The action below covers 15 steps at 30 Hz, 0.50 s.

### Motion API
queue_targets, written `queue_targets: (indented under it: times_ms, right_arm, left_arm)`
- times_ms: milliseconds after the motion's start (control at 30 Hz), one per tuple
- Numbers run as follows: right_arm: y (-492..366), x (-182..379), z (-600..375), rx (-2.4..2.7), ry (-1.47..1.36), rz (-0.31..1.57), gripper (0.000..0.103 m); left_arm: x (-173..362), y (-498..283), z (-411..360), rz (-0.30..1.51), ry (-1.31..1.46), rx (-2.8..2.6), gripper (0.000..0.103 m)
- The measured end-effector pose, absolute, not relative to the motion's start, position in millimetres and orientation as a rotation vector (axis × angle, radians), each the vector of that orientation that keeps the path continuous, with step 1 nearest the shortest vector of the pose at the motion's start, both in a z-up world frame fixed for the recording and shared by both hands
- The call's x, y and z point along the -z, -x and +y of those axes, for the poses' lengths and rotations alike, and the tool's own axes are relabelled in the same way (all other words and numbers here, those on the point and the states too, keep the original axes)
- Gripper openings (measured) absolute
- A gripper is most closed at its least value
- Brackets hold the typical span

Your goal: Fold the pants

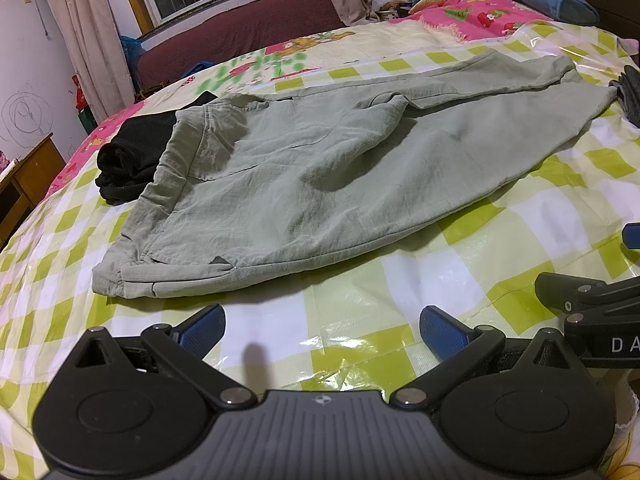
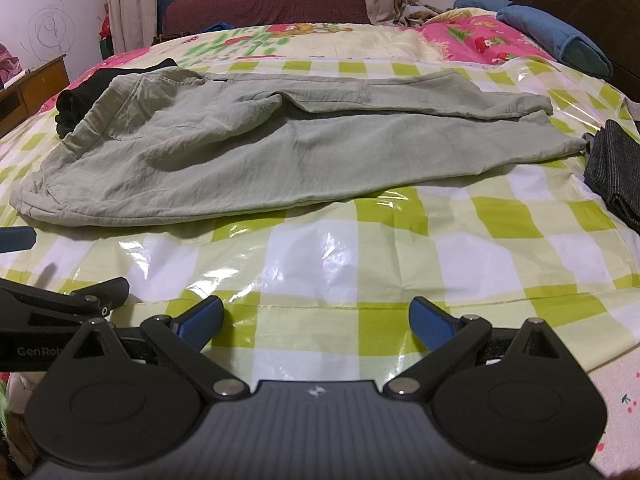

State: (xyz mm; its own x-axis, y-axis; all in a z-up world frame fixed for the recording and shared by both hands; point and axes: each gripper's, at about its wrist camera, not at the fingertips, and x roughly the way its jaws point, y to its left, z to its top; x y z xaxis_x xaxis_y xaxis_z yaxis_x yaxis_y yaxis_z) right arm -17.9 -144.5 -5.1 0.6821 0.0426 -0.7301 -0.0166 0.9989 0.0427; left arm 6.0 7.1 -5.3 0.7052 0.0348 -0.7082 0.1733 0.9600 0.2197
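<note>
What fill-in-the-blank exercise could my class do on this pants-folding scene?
1. The green pants lie spread on a ____-and-white checked cover.
2. Both the left gripper and right gripper are ____.
3. The black garment lies at the pants' ____ end.

Missing words: green; open; waist

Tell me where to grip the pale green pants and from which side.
Grip the pale green cotton pants at the waistband corner with the left gripper, coming from the near edge: that thick hem lies closest, flat and clear of the black garment.
</note>
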Motion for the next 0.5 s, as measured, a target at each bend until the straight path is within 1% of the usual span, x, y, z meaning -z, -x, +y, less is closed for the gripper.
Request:
queue_targets:
  times_ms: [500]
  right_arm:
    - [18.4,6.1,-144.6,-0.034,-0.034,0.821,0.099]
  left_arm:
    - [5.3,-6.0,7.3,0.787,-0.281,0.078,0.103]
